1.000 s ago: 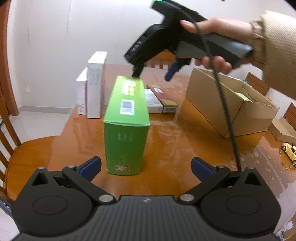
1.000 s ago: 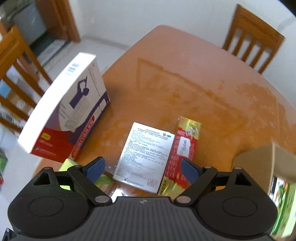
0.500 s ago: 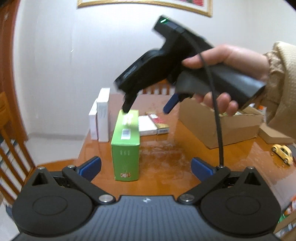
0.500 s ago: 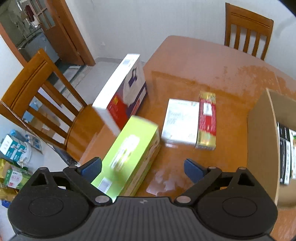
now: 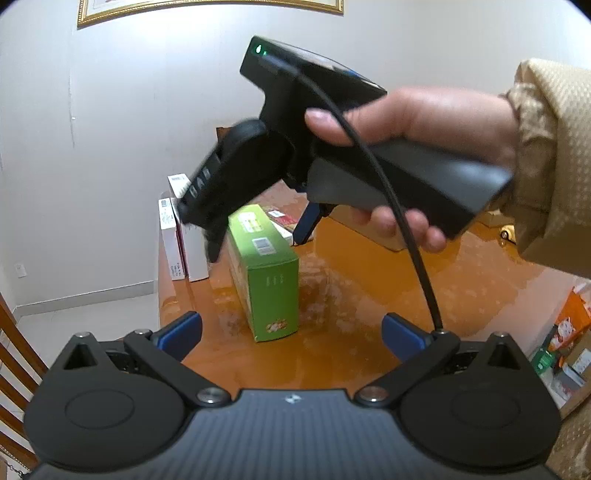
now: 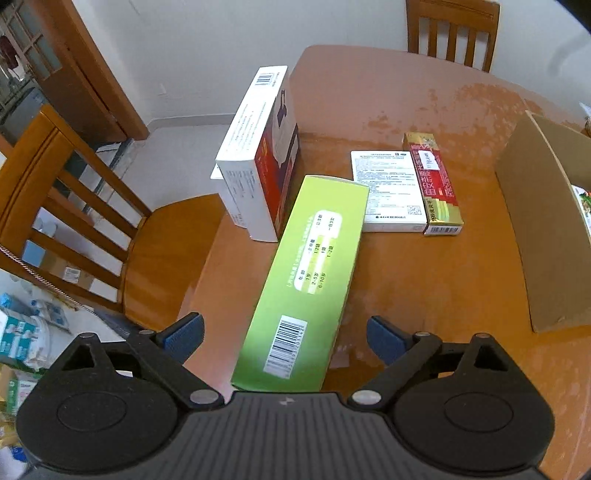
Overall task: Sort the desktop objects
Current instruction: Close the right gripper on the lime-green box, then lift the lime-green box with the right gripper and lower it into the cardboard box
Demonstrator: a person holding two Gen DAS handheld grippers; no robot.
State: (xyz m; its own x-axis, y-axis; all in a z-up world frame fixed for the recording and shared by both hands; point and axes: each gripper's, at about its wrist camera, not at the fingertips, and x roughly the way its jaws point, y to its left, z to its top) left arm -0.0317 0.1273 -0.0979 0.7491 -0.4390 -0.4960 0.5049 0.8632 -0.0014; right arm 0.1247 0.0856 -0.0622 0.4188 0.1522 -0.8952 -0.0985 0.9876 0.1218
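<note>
A tall green box (image 5: pixel 267 273) stands on its long edge on the orange table; it also shows in the right wrist view (image 6: pixel 306 280). My right gripper (image 6: pixel 284 338) is open and hovers above it, fingers either side of its top face, apart from it. In the left wrist view the right gripper (image 5: pixel 258 229) hangs over the box's far end. My left gripper (image 5: pixel 291 330) is open and empty, short of the box. A white box (image 6: pixel 388 190) and a red-gold box (image 6: pixel 436 184) lie flat beyond.
Two upright white boxes (image 6: pixel 258 155) stand at the table's left edge. An open cardboard carton (image 6: pixel 546 221) sits at the right. Wooden chairs stand left (image 6: pixel 74 206) and at the far end (image 6: pixel 454 33). A toy car (image 5: pixel 508 232) sits far right.
My right gripper has risen and drawn back, so more of the table shows. My left gripper has pulled back and tilted upward. The green box stays in place.
</note>
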